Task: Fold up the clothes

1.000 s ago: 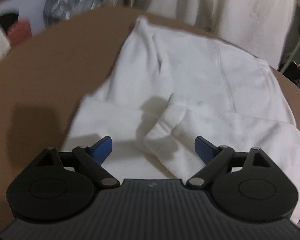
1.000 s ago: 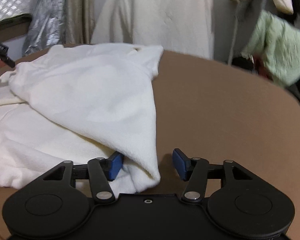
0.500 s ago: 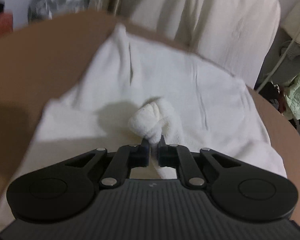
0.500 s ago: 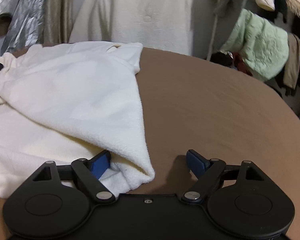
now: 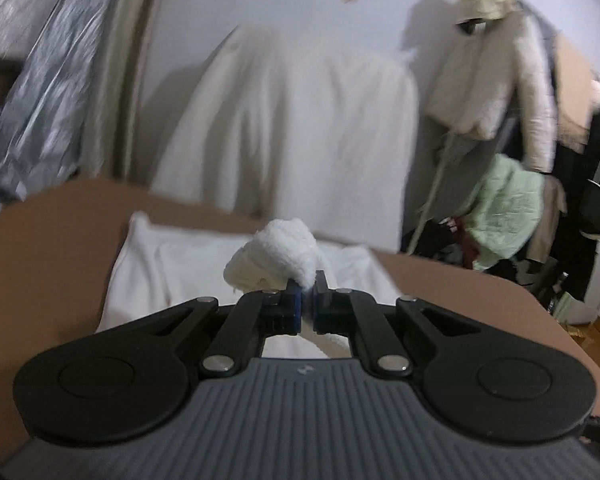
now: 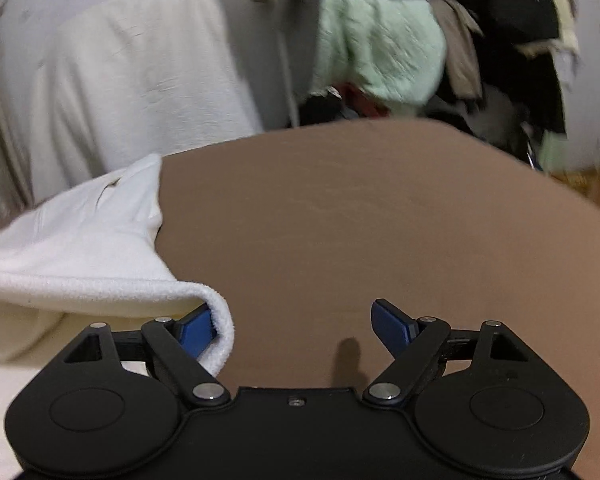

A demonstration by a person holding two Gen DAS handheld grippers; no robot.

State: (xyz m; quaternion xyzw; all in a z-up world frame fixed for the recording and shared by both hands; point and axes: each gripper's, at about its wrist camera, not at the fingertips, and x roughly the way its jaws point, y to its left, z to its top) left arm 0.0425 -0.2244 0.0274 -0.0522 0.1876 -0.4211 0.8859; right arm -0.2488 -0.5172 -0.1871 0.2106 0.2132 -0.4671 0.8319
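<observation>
The white fleece garment (image 5: 188, 264) lies spread on the brown table (image 6: 380, 220), and a bunched wad of its cloth (image 5: 274, 250) stands up at twelve o'clock from my left gripper (image 5: 308, 304), whose jaws are pressed together on that wad with only a sliver of fleece showing between them. From the pinch, the rest of the garment falls away toward ten and eleven o'clock in the left wrist view, flat against the table, with its far edge running roughly nine to three just short of the table's back rim.

In the right wrist view the same garment fills the eight-to-ten o'clock side. Its rolled hem (image 6: 220, 320) curls over my right gripper's (image 6: 292, 324) inner blue finger (image 6: 196, 328), while the outer finger (image 6: 392, 326) stands well apart at three o'clock over bare table. So these jaws are spread wide, and the cloth lies beside one pad, not between the two.

The relation I judge the coming move to turn on: the hem is off-centre, to nine o'clock of my right jaw gap. My left already has its hold. To match it, the right would need to shift toward nine o'clock until the edge sits between the pads.
</observation>
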